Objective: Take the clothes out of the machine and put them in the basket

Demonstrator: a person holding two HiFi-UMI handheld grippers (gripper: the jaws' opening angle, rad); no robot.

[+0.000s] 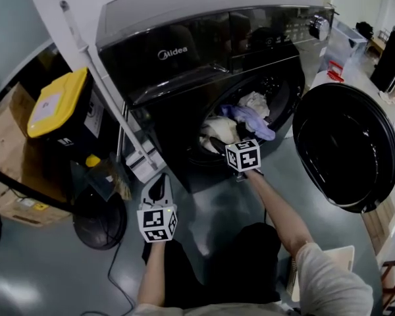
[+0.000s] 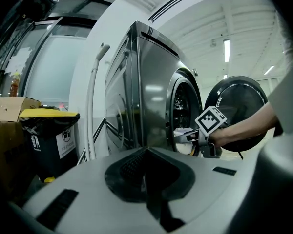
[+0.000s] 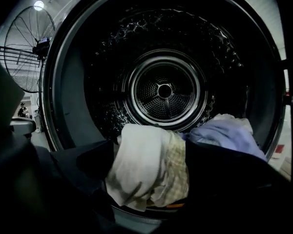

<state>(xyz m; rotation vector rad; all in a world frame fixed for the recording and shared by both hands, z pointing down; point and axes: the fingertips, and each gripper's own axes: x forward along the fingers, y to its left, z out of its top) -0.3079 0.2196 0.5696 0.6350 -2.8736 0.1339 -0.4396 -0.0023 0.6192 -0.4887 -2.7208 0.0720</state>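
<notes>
At the drum (image 3: 165, 89) mouth, the right gripper (image 1: 217, 145) spreads its fingers either side of a white cloth (image 3: 144, 162), poised to pinch; other clothes (image 1: 249, 116) lie inside, while the left gripper (image 1: 160, 180) waits clear, fingers closed, empty.

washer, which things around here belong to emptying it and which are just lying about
Job: washer, its open door, white cloth, lilac cloth, right gripper. No basket in view.
Lying about: yellow-lidded bin, cardboard box, fan.
</notes>
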